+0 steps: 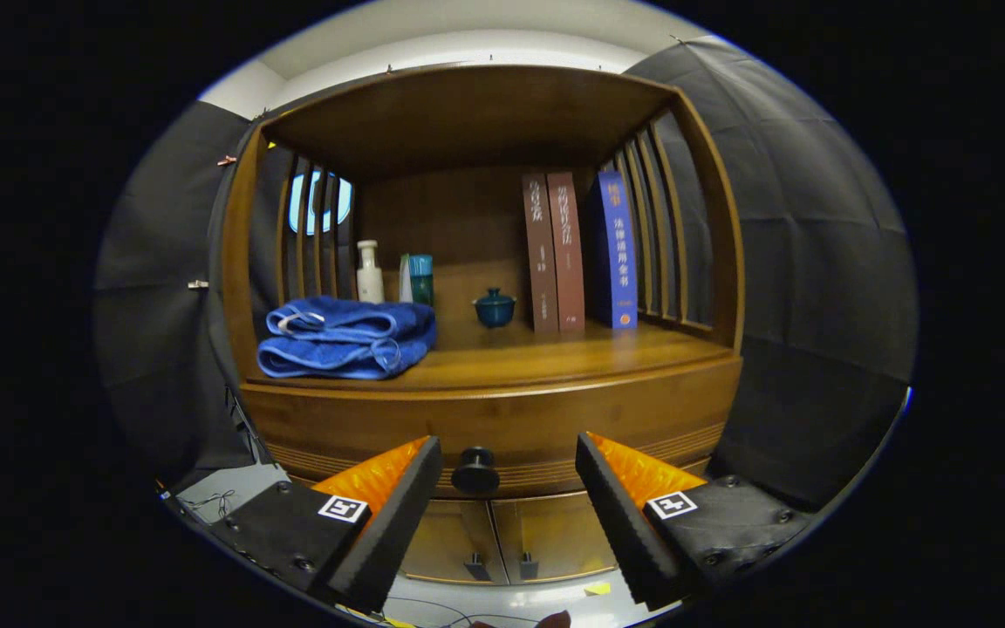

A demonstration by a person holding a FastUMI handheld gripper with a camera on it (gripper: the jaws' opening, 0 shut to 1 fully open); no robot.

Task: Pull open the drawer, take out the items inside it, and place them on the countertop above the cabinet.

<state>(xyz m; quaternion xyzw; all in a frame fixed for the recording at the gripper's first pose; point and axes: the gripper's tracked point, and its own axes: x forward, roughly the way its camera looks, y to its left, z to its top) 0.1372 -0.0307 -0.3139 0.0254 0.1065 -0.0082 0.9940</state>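
The gripper (509,467) was released, its fingers spread either side of the drawer knob (475,469). The drawer (502,427) sat closed behind the knob, under the bench (555,358).

A wooden cabinet (502,419) is flanked by black cloth walls (816,288); a pale ceiling (468,44) is seen above, grey floor (511,602) below.

Rides on the tongs (509,458), looking forward along both fingers, spread apart at the bottom of the view. Faces the wooden cabinet (502,419) head-on from near, roughly level with the drawer knob (475,469) seen between the fingers. Takes in the table (537,358) above, cupboard doors (502,536) below, booth wall either side.
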